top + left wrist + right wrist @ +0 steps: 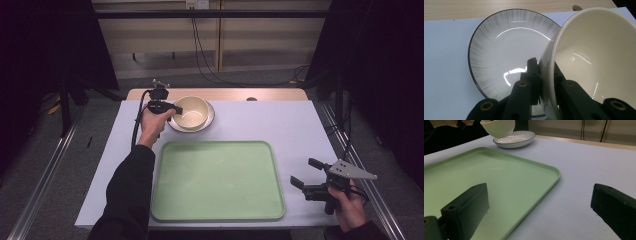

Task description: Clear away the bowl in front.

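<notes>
The left gripper sits at the far left part of the table, its two black jaws pinched on the near wall of a cream bowl; in the left gripper view the bowl's rim runs down between the jaws, one jaw outside the wall and one inside. The bowl is tilted there, its open mouth turned toward the right of that view, and in the right gripper view the bowl hangs clear above a shallow white plate with a dark rim, not touching it. The plate shows grey streaks fanning in from its edge, and it rests on the white table top close to the wooden strip along the table's far edge. The person's left hand grips the tool, a dark sleeve running back to the bottom of the high view, and a black cable loops from the gripper. The right gripper is held above the near right corner of the table, its jaws spread wide apart and holding nothing, with the grey three-cornered plate on top and the right hand below it. A light green tray lies flat in the middle of the table, nearer the person, between the two grippers and bare; its rounded corner lies ahead of the right gripper's jaws. The bowl and plate stand just beyond the tray's far left corner.
</notes>
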The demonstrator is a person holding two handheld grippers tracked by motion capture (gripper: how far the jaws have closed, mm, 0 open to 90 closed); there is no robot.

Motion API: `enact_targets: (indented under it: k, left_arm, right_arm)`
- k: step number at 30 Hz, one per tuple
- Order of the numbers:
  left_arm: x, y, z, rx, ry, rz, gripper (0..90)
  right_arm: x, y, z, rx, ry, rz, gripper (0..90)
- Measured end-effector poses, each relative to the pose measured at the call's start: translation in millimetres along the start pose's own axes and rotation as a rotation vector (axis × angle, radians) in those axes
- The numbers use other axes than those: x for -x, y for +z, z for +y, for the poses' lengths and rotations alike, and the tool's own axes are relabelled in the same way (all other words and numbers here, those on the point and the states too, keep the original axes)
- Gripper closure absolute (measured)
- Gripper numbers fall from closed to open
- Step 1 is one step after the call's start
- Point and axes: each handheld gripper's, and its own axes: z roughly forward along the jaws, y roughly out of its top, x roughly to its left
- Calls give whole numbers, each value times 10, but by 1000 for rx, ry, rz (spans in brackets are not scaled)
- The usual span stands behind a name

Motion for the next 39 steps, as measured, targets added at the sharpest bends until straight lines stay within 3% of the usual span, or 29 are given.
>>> enact_targets:
  k: [1,8,39]
  left_arm:
    - [6,-15,0,-3,24,0,839]
    - [94,-63,-14,-14,58,-25,839]
    - [516,30,-92,-74,109,-127,840]
  right_arm:
    - [1,0,0,0,-1,0,11]
    - [3,0,1,-2,-1,0,11]
    - [1,-1,3,4,0,6,11]
